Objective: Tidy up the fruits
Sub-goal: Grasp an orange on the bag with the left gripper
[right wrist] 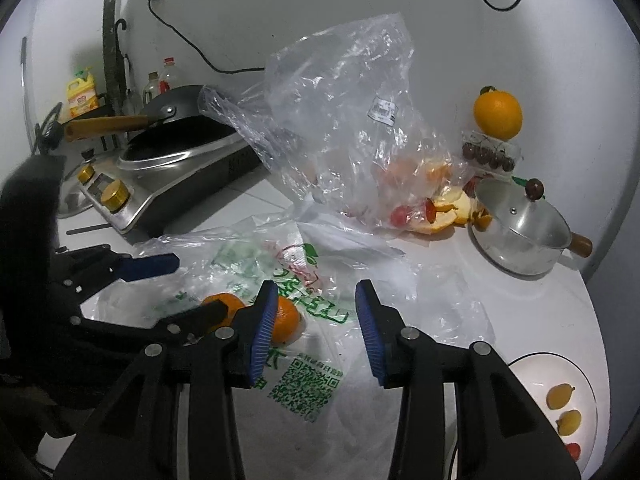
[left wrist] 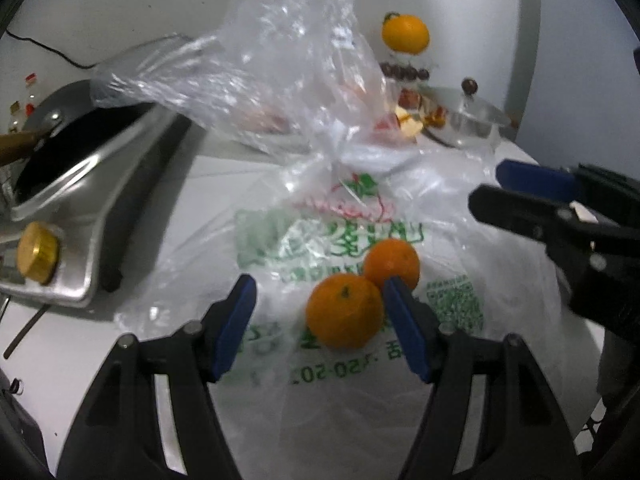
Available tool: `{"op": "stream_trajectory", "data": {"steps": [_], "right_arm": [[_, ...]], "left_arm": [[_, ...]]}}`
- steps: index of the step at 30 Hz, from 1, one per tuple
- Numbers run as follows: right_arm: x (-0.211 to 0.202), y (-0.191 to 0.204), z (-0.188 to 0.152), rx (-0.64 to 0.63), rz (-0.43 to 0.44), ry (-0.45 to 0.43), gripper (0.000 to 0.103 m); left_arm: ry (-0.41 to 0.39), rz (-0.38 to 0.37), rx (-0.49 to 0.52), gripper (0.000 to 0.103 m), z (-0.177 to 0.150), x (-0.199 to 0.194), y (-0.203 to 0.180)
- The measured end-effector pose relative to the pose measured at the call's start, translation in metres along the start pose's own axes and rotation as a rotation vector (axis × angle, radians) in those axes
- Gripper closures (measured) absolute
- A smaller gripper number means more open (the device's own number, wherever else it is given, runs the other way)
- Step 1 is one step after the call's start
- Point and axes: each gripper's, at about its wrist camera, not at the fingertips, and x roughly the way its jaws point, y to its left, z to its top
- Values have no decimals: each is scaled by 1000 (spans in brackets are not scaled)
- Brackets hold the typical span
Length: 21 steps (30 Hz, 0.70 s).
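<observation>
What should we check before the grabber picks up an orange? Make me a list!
1. Left gripper open: ok, nothing pressed between its fingers.
2. Near orange lined up between the left fingers: ok, though it sits close to the right-hand finger.
3. Second orange out of the way: not ok, it touches the near orange, right behind that finger.
4. Right gripper clear: ok, open over the printed bag beside the oranges, holding nothing.
5. Oranges free of the bag: cannot tell whether they lie on it or inside it.
6. Plate has room: ok, only a few small fruits on it.
</observation>
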Motion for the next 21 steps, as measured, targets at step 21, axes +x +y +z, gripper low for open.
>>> {"op": "stream_trajectory", "data": {"steps": [21], "right_arm": [[25, 4, -1, -12, 13, 51, 61]], "left_arm": [[90, -50, 87, 56, -5, 24, -14]]}}
